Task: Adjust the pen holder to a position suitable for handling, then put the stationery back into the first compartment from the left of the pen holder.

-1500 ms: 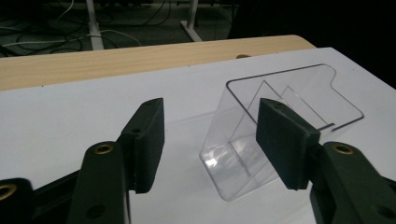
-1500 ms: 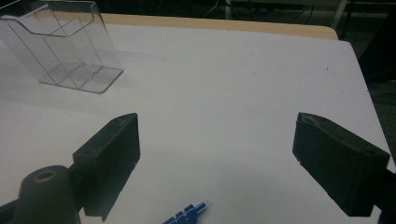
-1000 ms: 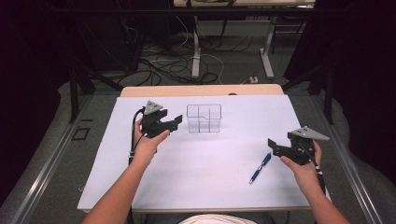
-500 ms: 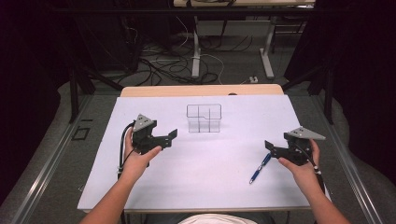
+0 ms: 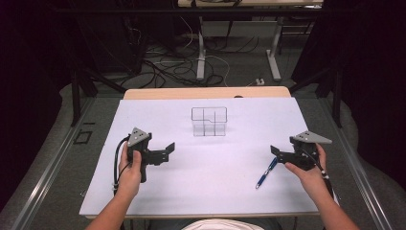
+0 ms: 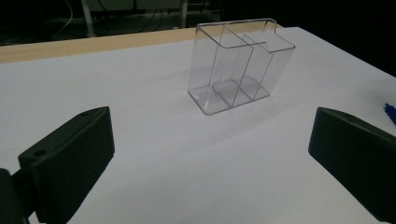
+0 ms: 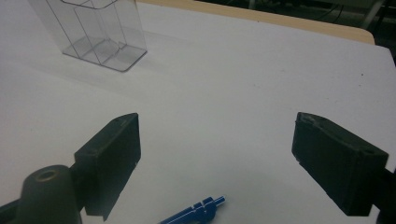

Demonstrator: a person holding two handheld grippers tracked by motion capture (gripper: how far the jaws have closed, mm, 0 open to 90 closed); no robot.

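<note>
Nearest the person, a blue pen point(image 5: 266, 172) lies flat on the white desk point(image 5: 201, 191), just in front of the right tongs point(image 5: 275, 151). In the right gripper view its tip end point(image 7: 194, 212) shows low between the two black jaws, which stand wide apart with nothing pressed between them. So the pen is not yet picked up; the right tongs hover beside it, close but apart from it.

Across the desk, the left tongs point(image 5: 168, 147) are held above the sheet, well clear of the pen. Their jaws have just been opening and now stand wide, with only bare desk between them in the left gripper view.

Farther off, near the middle of the desk toward its far edge, a clear plastic organiser point(image 6: 238, 65) stands upright with several compartments, all empty.

Judging from this layout, the work looks to be at its start: nothing sits in the organiser, and nothing is gripped. What remains seems to be closing on the pen, lifting it, carrying it to the organiser and standing it in one compartment.
</note>
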